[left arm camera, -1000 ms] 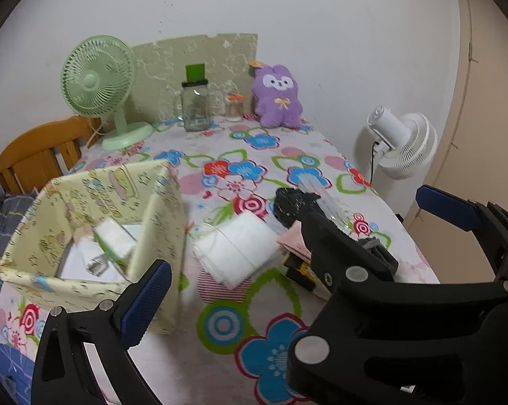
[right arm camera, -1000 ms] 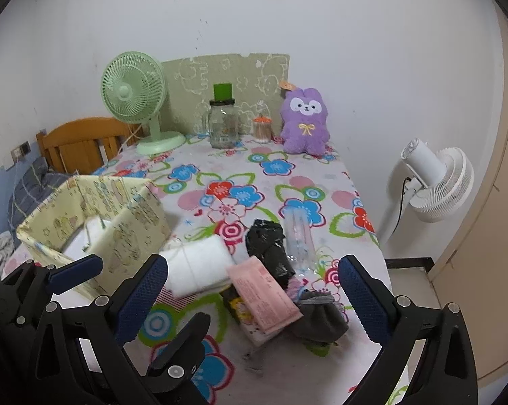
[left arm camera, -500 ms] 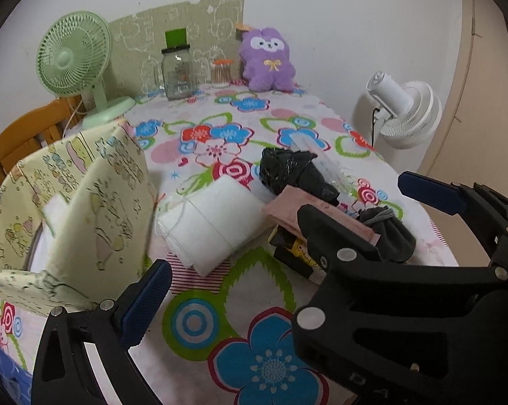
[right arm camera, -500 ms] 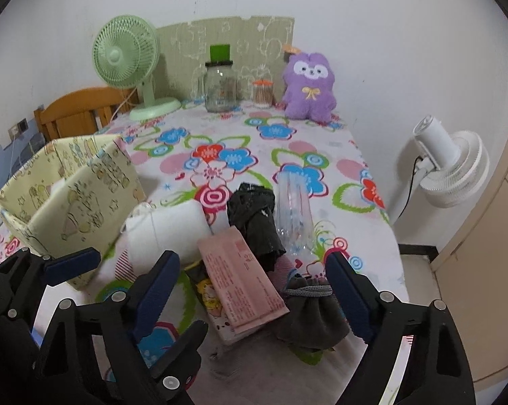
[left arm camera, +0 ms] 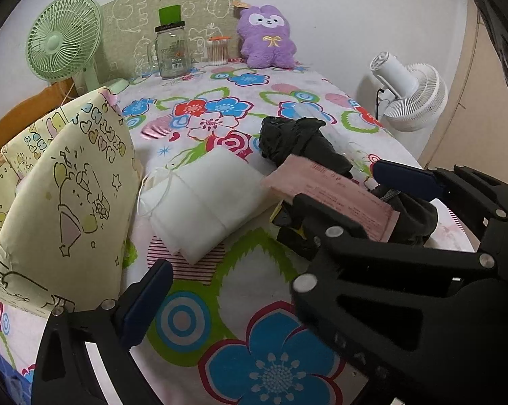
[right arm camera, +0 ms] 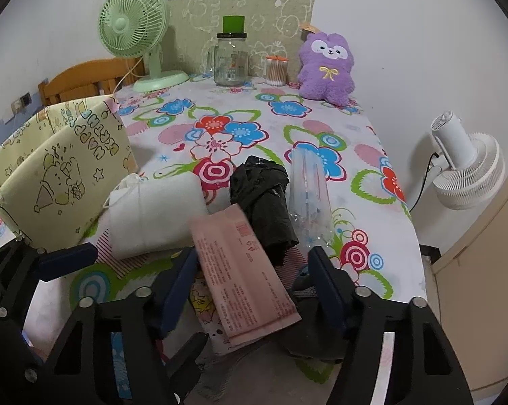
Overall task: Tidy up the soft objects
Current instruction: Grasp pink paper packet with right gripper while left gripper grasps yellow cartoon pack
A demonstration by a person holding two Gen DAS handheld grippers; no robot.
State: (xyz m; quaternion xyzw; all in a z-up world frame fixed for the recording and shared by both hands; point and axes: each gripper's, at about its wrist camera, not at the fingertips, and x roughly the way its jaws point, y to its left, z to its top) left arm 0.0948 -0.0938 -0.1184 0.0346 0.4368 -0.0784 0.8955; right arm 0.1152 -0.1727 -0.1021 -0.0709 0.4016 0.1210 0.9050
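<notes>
The right gripper hangs low over the near pile on the floral table, its jaws about half apart and just now closing in. Between them lies the pink packet; the blue pads stand at either side of it and whether they touch it I cannot tell. A dark grey sock sits under the packet at 5 o'clock, against the right finger.

The left gripper is wide open and holds nothing — one blue pad low at 7 o'clock in its own view, the other far off at 3 o'clock, with the right gripper's black frame crossing between them.

From the packet, the black bundle lies at 12 o'clock, touching its far end, and a clear plastic pack lies just beside the bundle at 3 o'clock. The white pad, with a loop of string at its left end, rests at 10 o'clock of the packet, next to the yellow fabric bin at the table's left edge.

At the far wall — 12 o'clock — stand a green fan, a glass jar, a small tub of swabs and a purple plush. A white fan stands off the table at 3 o'clock.
</notes>
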